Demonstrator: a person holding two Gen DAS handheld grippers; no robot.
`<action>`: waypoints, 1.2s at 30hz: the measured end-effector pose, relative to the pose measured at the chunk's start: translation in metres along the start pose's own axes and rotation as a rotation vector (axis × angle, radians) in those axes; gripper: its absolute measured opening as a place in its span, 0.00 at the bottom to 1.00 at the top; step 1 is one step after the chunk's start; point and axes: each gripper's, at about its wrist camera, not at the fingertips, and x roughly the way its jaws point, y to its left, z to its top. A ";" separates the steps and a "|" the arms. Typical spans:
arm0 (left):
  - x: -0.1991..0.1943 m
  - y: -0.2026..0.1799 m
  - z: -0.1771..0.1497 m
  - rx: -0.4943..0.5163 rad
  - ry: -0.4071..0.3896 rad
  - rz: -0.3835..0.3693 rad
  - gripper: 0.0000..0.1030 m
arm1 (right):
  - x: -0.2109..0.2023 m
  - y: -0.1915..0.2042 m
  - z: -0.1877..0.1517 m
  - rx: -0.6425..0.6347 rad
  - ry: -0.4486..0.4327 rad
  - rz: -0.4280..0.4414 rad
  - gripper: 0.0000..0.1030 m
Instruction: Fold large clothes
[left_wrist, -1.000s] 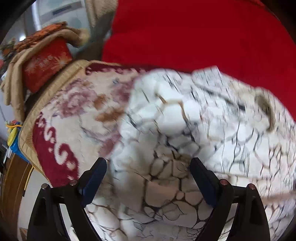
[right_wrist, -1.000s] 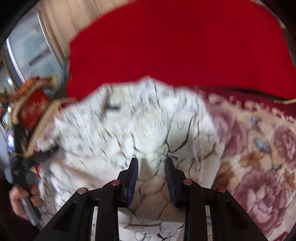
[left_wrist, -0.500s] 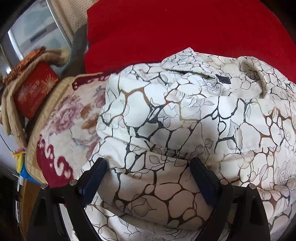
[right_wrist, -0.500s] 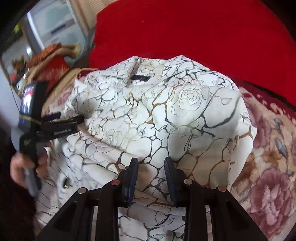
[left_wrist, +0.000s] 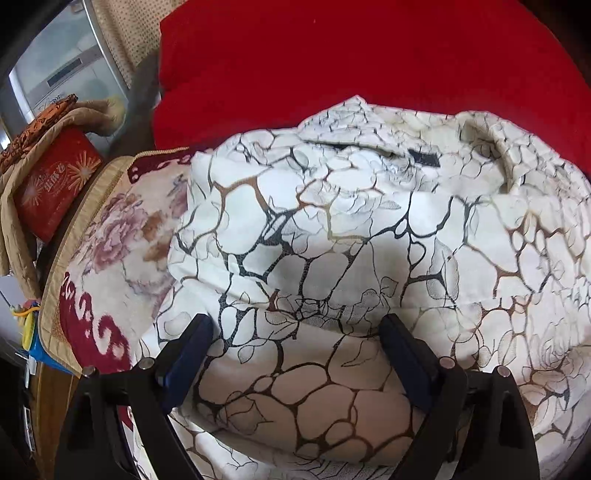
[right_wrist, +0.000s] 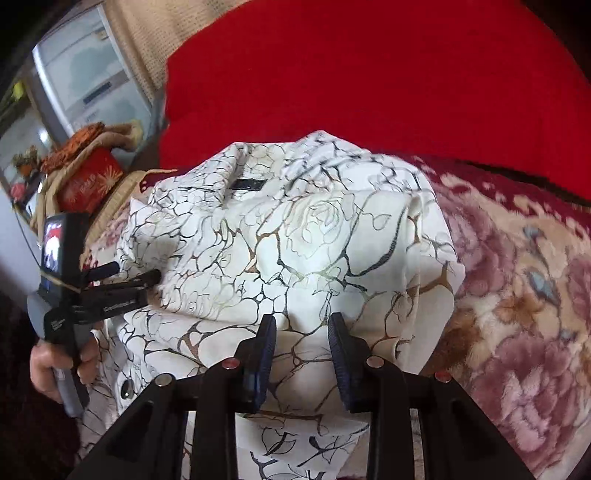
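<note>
A large white garment (left_wrist: 332, 240) with a black and brown crackle print lies bunched on a floral blanket (left_wrist: 118, 229). Its black neck label (left_wrist: 424, 158) faces the far side. My left gripper (left_wrist: 295, 325) is open wide over the garment's near fold, with cloth bulging between the fingers. In the right wrist view the same garment (right_wrist: 295, 240) fills the middle. There my right gripper (right_wrist: 302, 321) has its jaws narrow, shut on a ridge of cloth at the fold's edge. The left gripper (right_wrist: 140, 277) shows at the garment's left edge, held by a hand (right_wrist: 44, 365).
A red cushion (left_wrist: 332, 55) backs the blanket on the far side. A red box (left_wrist: 55, 184) under beige cloth stands at the left, beyond the blanket's edge. Bare floral blanket (right_wrist: 517, 295) spreads to the right of the garment.
A second ago the garment was blurred in motion; now it lies still. In the right wrist view it has shifted left, baring more blanket on the right. Neither gripper's opening has changed.
</note>
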 end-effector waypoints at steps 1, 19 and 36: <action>-0.001 0.003 0.000 -0.013 0.000 -0.014 0.89 | -0.001 0.002 0.000 -0.015 -0.005 -0.002 0.32; -0.087 0.107 -0.061 -0.103 -0.063 -0.239 0.89 | -0.087 -0.007 -0.090 0.117 -0.158 0.208 0.87; -0.047 0.216 -0.196 -0.206 0.293 -0.488 0.89 | -0.016 0.005 -0.210 0.228 0.373 0.272 0.87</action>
